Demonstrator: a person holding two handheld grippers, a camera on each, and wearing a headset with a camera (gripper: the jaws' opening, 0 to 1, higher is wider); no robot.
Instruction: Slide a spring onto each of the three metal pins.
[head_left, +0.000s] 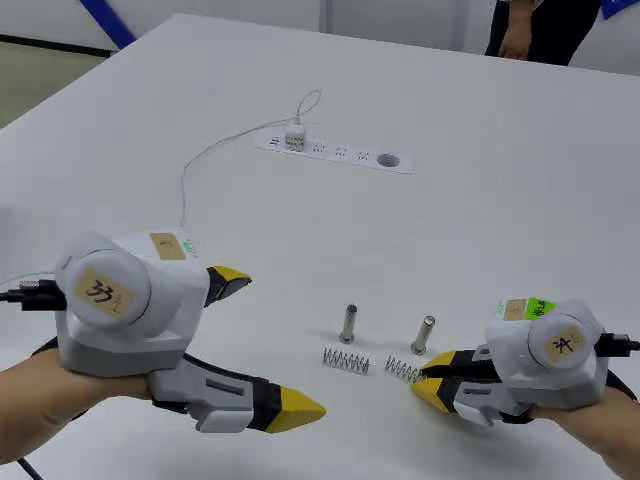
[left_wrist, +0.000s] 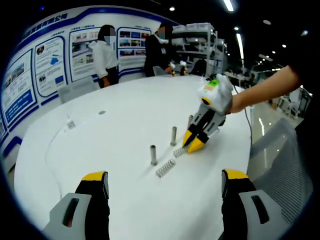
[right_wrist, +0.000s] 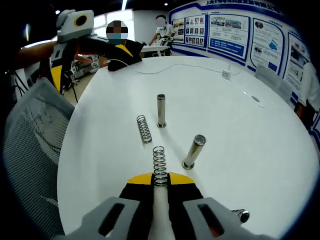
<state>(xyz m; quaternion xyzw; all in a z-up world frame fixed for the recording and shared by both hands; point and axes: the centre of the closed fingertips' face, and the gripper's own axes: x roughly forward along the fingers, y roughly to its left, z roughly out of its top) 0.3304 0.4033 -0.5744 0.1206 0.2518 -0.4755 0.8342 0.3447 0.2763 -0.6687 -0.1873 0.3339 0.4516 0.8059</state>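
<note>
Two metal pins (head_left: 349, 322) (head_left: 424, 333) stand upright on the white table (head_left: 480, 230). One spring (head_left: 346, 359) lies loose in front of the left pin. A second spring (head_left: 403, 369) (right_wrist: 159, 162) has its near end pinched in my right gripper (head_left: 430, 378) (right_wrist: 159, 181), which is shut on it low over the table. The right gripper view also shows both pins (right_wrist: 161, 110) (right_wrist: 194, 150), the loose spring (right_wrist: 144, 128) and a third pin's top (right_wrist: 241, 215) beside the gripper. My left gripper (head_left: 265, 342) (left_wrist: 165, 177) is open and holds nothing, short of the loose spring (left_wrist: 165, 168).
A white power strip (head_left: 335, 152) with a plugged charger and cable (head_left: 205, 155) lies further back on the table. People stand beyond the far edge (left_wrist: 107, 55). A grey mesh chair (right_wrist: 30, 145) sits beside the table near the grippers.
</note>
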